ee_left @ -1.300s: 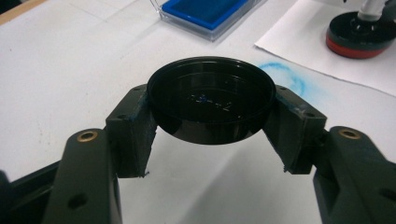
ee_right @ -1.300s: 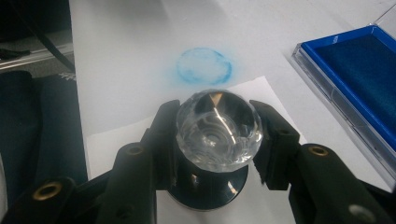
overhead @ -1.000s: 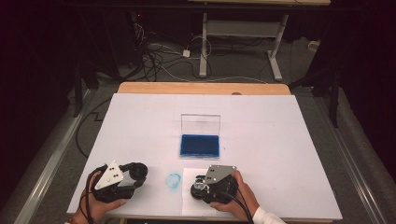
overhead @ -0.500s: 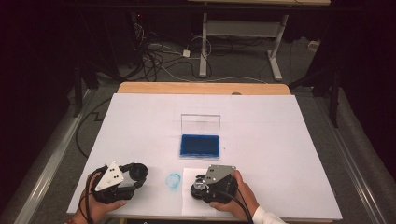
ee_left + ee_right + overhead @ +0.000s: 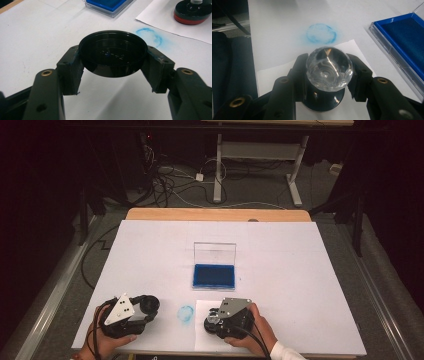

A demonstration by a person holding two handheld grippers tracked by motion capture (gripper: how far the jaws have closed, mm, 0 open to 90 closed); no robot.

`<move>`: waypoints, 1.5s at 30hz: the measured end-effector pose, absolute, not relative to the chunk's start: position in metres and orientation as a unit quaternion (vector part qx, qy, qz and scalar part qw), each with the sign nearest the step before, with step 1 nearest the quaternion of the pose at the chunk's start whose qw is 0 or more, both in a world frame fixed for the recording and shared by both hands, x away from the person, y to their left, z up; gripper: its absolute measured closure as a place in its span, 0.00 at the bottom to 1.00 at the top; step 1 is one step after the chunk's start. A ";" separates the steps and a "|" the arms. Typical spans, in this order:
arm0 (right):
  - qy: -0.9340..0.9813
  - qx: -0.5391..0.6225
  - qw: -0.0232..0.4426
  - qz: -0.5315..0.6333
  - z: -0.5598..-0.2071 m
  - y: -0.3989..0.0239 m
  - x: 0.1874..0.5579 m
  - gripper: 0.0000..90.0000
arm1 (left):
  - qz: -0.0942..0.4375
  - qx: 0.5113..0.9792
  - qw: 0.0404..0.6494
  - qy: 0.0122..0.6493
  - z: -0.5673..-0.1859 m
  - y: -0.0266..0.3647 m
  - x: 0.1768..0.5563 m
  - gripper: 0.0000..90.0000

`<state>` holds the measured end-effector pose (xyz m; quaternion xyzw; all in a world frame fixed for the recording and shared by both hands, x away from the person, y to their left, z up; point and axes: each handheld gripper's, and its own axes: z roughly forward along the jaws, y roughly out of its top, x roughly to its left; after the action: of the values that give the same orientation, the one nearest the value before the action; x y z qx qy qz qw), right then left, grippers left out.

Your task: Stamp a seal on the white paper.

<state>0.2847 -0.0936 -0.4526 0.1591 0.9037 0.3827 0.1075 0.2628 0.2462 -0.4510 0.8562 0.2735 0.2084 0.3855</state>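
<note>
In the lower left of the high view, the left gripper (image 5: 145, 306) was seen held in a hand (image 5: 107, 343) near the table's (image 5: 300, 250) front edge. In the left gripper view, its jaws were pressed against the two sides of a round black cap (image 5: 113, 53), which was pinched between them with its hollow side up, above the white surface. Just right of that gripper, at lower centre of the high view, a smudged blue ring stamp mark (image 5: 186, 313) was found on the table. Above it, near the centre of the frame, an open blue ink pad (image 5: 214, 276) was set, its clear lid (image 5: 215, 253) standing upright behind it. To the lower right of centre, the right gripper (image 5: 214, 320) was held over a sheet of white paper (image 5: 200, 340). In the right gripper view, its jaws were closed on a stamp with a clear faceted knob (image 5: 329, 68), whose dark base was set down on the paper.
</note>
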 end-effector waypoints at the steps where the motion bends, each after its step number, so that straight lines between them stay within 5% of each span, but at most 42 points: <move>1: 0.905 0.158 0.109 0.380 -0.452 -0.093 0.284 0.63 | 0.208 0.857 0.385 0.274 -0.451 0.246 0.263 0.41; 31: 0.906 0.154 0.121 0.375 -0.450 -0.092 0.283 0.63 | 0.202 0.868 0.374 0.258 -0.453 0.239 0.262 0.41; 45: 0.875 0.179 0.145 0.426 -0.419 -0.115 0.290 0.63 | 0.200 0.869 0.372 0.259 -0.454 0.238 0.263 0.41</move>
<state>0.2903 -0.1153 -0.4191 0.1793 0.8747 0.4264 0.1448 0.2631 0.2383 -0.4543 0.8689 0.2587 0.1998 0.3716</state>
